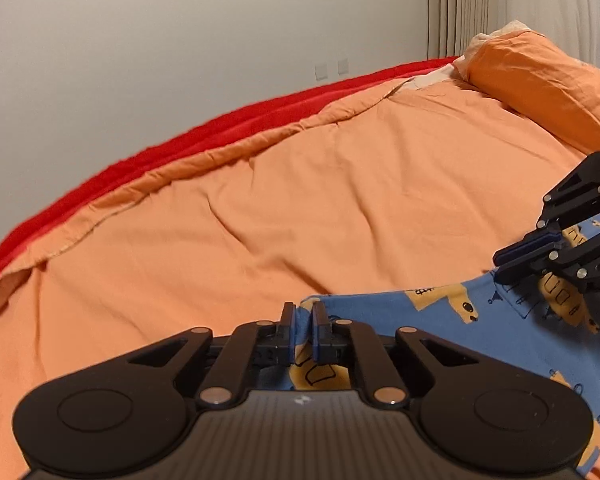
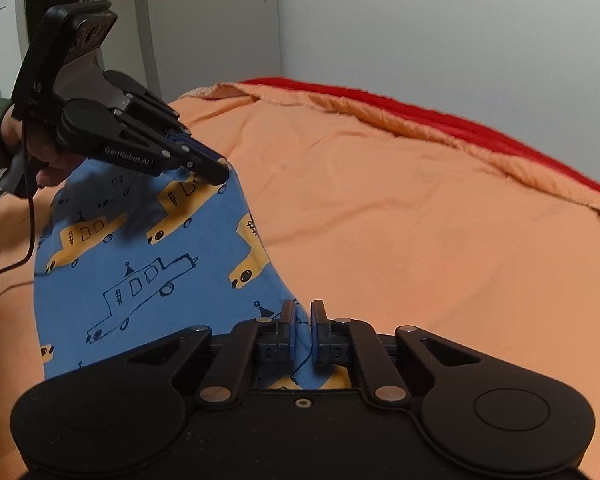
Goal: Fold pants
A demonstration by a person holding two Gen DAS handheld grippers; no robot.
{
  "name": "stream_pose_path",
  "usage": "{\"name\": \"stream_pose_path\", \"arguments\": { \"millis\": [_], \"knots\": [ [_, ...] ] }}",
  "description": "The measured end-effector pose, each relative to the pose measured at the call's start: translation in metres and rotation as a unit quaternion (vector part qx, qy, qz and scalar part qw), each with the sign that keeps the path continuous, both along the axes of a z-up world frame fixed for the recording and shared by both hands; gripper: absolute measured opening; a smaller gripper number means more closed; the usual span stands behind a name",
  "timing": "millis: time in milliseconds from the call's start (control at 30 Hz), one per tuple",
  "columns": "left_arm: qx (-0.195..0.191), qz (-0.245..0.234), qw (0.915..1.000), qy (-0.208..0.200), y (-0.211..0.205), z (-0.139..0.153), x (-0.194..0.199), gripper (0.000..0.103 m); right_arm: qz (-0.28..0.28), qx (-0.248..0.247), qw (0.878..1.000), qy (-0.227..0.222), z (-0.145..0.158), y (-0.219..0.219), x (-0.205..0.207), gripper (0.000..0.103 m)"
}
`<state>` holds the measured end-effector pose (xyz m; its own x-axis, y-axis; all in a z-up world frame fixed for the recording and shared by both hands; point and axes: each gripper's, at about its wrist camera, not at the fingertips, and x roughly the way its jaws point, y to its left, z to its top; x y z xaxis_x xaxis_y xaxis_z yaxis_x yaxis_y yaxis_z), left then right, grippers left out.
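Left tool point(image 1: 303, 322) pinched narrow on blue pants point(image 1: 400, 320) edge; right tool point(image 2: 303, 320) likewise clamped on same hem. Pants lifted between both. Broad orange bedspread point(image 2: 420, 220) beyond tips.

An orange duvet point(image 1: 340, 200) covers the bed beside a plain white wall point(image 1: 180, 40), pleated curtains point(image 1: 480, 4) and a white door point(image 2: 220, 20).

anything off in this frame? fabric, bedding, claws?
Nothing serious. Both claws are shut on one edge of the blue pants: left claw, right claw. The orange duvet is wrinkled and sits askew, baring a red sheet along its far edge. No damage visible.
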<state>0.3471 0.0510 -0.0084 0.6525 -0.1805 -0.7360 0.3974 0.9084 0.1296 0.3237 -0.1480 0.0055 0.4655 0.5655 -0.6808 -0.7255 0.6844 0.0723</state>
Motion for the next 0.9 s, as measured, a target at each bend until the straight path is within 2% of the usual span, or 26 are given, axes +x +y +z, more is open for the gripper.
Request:
{"name": "stream_pose_path", "arguments": {
  "millis": [133, 200, 233, 267, 300, 333, 367, 433, 467, 533, 600, 700, 767, 833, 900],
  "knots": [
    [0.047, -0.001, 0.9989, -0.004, -0.013, -0.032, 0.002, 0.009, -0.008, -0.029, 0.999, -0.014, -0.016, 0.01, -0.006, 0.012],
    [0.033, 0.008, 0.9992, -0.022, -0.011, -0.03, -0.005, 0.012, -0.03, -0.025, 0.999, -0.018, -0.012, 0.009, -0.007, 0.029],
    [0.02, 0.015, 0.9993, -0.026, -0.007, -0.024, -0.009, 0.02, -0.045, -0.028, 0.998, -0.029, -0.007, 0.008, -0.01, 0.041],
    [0.008, 0.024, 0.9992, -0.032, 0.0, -0.018, -0.014, 0.028, -0.051, -0.029, 0.997, -0.049, -0.001, 0.007, -0.017, 0.045],
    [-0.004, 0.036, 0.9983, -0.045, 0.011, -0.009, -0.023, 0.046, -0.049, -0.024, 0.996, -0.066, 0.006, 0.006, -0.025, 0.046],
    [-0.017, 0.044, 0.9968, -0.065, 0.022, 0.0, -0.034, 0.059, -0.047, -0.017, 0.996, -0.076, 0.012, 0.005, -0.033, 0.054],
    [-0.026, 0.05, 0.9947, -0.085, 0.036, 0.009, -0.046, 0.063, -0.044, -0.005, 0.996, -0.083, 0.017, 0.004, -0.043, 0.066],
    [-0.027, 0.066, 0.9903, -0.119, 0.067, 0.023, -0.071, 0.082, -0.039, 0.02, 0.995, -0.085, 0.022, 0.003, -0.062, 0.076],
    [-0.019, 0.076, 0.9887, -0.127, 0.083, 0.027, -0.081, 0.086, -0.034, 0.032, 0.996, -0.081, 0.022, 0.005, -0.07, 0.076],
    [0.004, 0.113, 0.9853, -0.129, 0.118, 0.03, -0.095, 0.089, -0.028, 0.052, 0.996, -0.069, 0.017, 0.011, -0.085, 0.076],
    [-0.002, 0.153, 0.9825, -0.107, 0.156, 0.026, -0.102, 0.089, -0.028, 0.066, 0.996, -0.054, 0.008, 0.017, -0.094, 0.077],
    [-0.038, 0.194, 0.9782, -0.065, 0.203, 0.014, -0.107, 0.083, -0.034, 0.072, 0.996, -0.025, -0.006, 0.025, -0.1, 0.078],
    [-0.077, 0.209, 0.9739, -0.044, 0.225, 0.007, -0.11, 0.082, -0.036, 0.067, 0.997, -0.018, -0.014, 0.029, -0.101, 0.08],
    [-0.13, 0.215, 0.9676, -0.027, 0.239, 0.002, -0.11, 0.082, -0.034, 0.058, 0.997, -0.022, -0.016, 0.034, -0.102, 0.082],
    [-0.15, 0.216, 0.9647, -0.015, 0.243, -0.006, -0.105, 0.081, -0.031, 0.055, 0.998, -0.022, -0.016, 0.035, -0.103, 0.084]
  ]
}}
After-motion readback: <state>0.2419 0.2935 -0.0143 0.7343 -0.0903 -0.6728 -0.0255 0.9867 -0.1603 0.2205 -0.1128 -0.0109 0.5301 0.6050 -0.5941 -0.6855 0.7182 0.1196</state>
